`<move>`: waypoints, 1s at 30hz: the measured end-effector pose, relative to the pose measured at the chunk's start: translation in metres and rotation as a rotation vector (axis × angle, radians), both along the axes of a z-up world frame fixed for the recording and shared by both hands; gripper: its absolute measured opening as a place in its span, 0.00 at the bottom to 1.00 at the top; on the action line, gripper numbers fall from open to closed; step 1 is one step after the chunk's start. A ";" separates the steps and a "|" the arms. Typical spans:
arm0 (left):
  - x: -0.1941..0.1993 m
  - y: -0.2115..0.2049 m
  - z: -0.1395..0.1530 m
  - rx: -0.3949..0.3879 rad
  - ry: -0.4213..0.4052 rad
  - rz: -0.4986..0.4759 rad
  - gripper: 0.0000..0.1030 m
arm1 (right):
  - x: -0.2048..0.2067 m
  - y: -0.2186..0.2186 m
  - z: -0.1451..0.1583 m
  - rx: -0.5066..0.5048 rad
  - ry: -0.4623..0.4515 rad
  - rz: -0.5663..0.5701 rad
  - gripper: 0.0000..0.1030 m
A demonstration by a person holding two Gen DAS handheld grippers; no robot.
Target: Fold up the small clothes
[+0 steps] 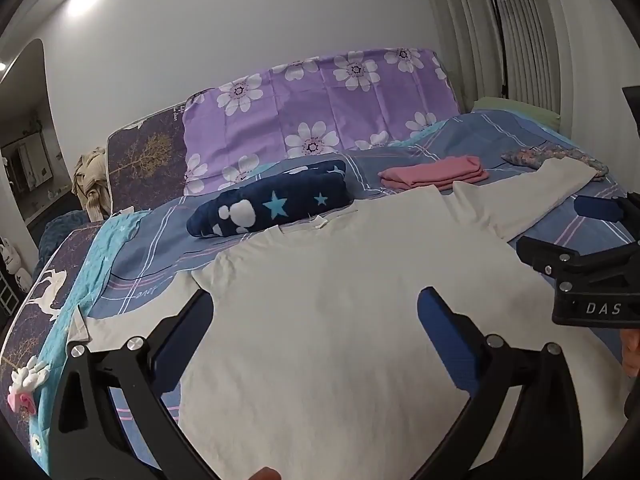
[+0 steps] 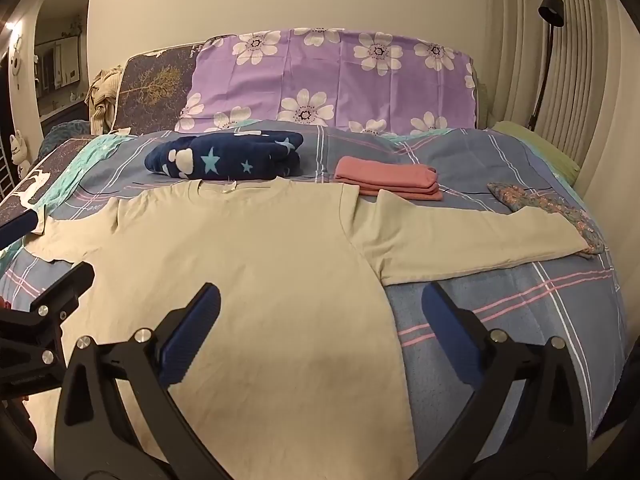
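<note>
Two tongs are seen, the left tongs (image 1: pixel 316 312) and the right tongs (image 2: pixel 320 308), both spread wide and pinching nothing. One cream long-sleeved cotton shirt (image 2: pixel 256 264) is laid flat below them on the plaid-covered bed (image 2: pixel 520 312), collar pointing away, sleeves stretched crosswise. Beyond the collar, one navy star-patterned fleece bundle (image 2: pixel 228 156) and one folded pink garment (image 2: pixel 392 180) are laid.

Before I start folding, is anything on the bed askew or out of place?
Mostly fine. The cream long-sleeved shirt lies flat, sleeves spread. One oddity: its right-hand cuff overlaps the small floral cloth. The pink folded garment and navy star garment sit neatly behind it.
</note>
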State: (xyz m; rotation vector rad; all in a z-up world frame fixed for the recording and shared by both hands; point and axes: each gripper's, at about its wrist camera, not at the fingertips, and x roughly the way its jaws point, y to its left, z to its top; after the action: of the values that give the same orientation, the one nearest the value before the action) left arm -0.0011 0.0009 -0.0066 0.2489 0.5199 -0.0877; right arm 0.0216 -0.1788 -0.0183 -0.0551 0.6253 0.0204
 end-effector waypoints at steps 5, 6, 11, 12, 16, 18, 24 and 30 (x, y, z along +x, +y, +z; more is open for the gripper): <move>0.001 0.005 -0.002 -0.009 0.007 0.010 0.99 | 0.000 0.001 -0.001 -0.005 0.003 -0.002 0.98; 0.001 0.005 -0.002 -0.010 0.009 0.012 0.99 | 0.001 0.001 -0.001 -0.005 0.003 -0.002 0.98; 0.003 0.010 -0.004 -0.021 0.017 0.017 0.99 | 0.001 0.004 -0.001 -0.015 0.009 -0.001 0.98; 0.002 0.011 -0.004 -0.022 0.019 0.017 0.99 | 0.001 0.006 -0.001 -0.019 0.010 -0.001 0.98; 0.002 0.012 -0.007 -0.016 0.024 0.018 0.99 | 0.002 0.010 -0.001 -0.028 0.017 0.001 0.98; 0.002 0.012 -0.008 -0.019 0.029 0.017 0.99 | 0.002 0.011 -0.002 -0.031 0.019 0.001 0.98; 0.003 0.016 -0.013 -0.027 0.043 0.023 0.99 | 0.002 0.014 -0.004 -0.037 0.026 0.001 0.98; 0.003 0.019 -0.018 -0.032 0.055 0.032 0.99 | 0.001 0.015 -0.006 -0.039 0.028 -0.002 0.98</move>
State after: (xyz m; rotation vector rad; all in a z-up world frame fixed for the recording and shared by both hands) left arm 0.0023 0.0199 -0.0241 0.2071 0.5765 -0.0723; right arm 0.0229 -0.1637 -0.0246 -0.0917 0.6536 0.0073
